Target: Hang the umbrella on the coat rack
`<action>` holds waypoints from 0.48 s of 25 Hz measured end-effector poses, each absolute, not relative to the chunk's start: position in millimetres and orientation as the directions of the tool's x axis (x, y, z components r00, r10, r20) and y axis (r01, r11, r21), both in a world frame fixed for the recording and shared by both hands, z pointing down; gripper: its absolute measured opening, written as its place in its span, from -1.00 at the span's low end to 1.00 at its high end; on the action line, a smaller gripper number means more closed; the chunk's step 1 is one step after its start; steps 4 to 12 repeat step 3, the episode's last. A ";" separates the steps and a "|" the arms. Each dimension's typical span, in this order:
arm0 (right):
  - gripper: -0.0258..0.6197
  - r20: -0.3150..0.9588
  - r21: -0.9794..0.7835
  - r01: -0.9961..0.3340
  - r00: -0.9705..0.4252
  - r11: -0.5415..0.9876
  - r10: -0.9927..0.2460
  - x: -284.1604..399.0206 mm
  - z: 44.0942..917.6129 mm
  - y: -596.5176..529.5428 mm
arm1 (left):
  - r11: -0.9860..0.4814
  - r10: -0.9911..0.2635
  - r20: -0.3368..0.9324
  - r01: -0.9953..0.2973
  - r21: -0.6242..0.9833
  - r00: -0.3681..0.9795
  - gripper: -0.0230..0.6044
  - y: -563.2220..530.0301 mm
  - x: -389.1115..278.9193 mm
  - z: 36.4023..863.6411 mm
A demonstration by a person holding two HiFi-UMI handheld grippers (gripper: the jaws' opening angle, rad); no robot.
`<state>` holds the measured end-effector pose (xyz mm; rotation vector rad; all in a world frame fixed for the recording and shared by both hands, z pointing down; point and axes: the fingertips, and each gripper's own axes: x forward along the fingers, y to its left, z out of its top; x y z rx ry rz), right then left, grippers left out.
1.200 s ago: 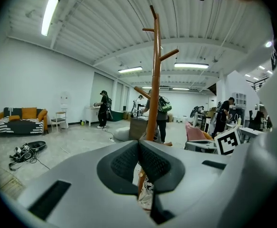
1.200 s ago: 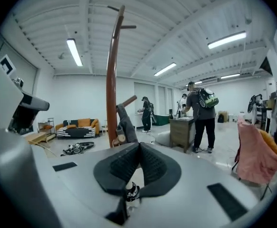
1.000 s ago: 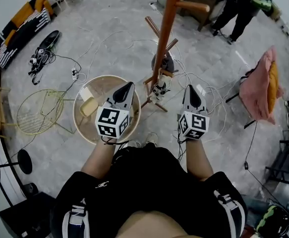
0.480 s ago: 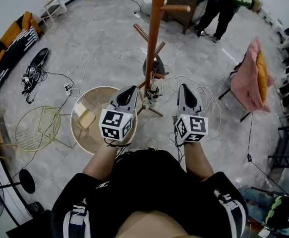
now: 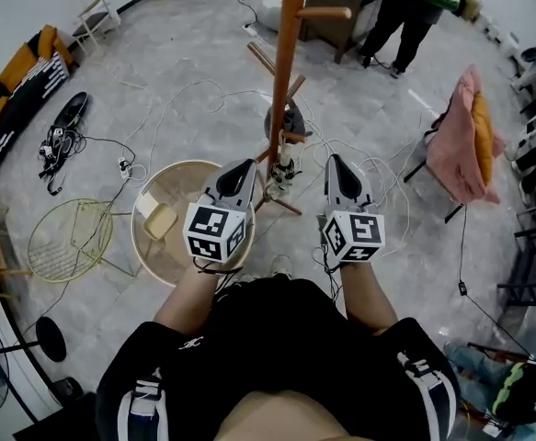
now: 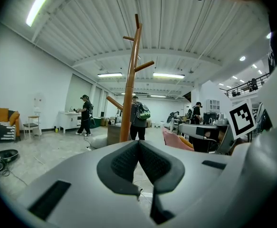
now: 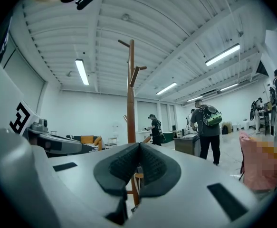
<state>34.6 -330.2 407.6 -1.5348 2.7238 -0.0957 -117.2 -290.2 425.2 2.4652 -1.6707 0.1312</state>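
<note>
The wooden coat rack (image 5: 286,72) stands on the floor just ahead of me, and its foot lies between my two grippers. A small black-and-white patterned thing (image 5: 283,169) sits low by the foot, perhaps the folded umbrella; I cannot tell whether it hangs or lies there. My left gripper (image 5: 244,171) is held left of the pole, my right gripper (image 5: 333,165) to its right. Both are shut with nothing in them. The left gripper view shows closed jaws with the rack (image 6: 128,89) beyond. In the right gripper view the rack (image 7: 131,94) rises behind closed jaws.
A round table (image 5: 150,246) with a yellow block is under my left hand, and a yellow wire table (image 5: 70,237) stands further left. White cables (image 5: 378,177) run over the floor. A pink cloth on a chair (image 5: 461,145) is at the right. A person (image 5: 415,7) stands far back.
The coat rack has come a little closer and more upright in the head view over the last second. Both grippers have stayed shut and level.
</note>
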 end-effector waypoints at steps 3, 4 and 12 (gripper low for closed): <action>-0.87 0.013 -0.059 -0.852 -0.522 0.520 -0.853 31.5 406.1 -325.5 | -0.367 -0.913 0.157 -0.927 0.082 0.375 -0.87 -286.6 -118.7 422.8; -0.87 0.013 -0.059 -0.852 -0.522 0.520 -0.853 31.5 406.1 -325.5 | -0.367 -0.913 0.157 -0.927 0.082 0.375 -0.87 -286.6 -118.7 422.8; -0.87 0.013 -0.059 -0.852 -0.522 0.520 -0.853 31.5 406.1 -325.5 | -0.367 -0.913 0.157 -0.927 0.082 0.375 -0.87 -286.6 -118.7 422.8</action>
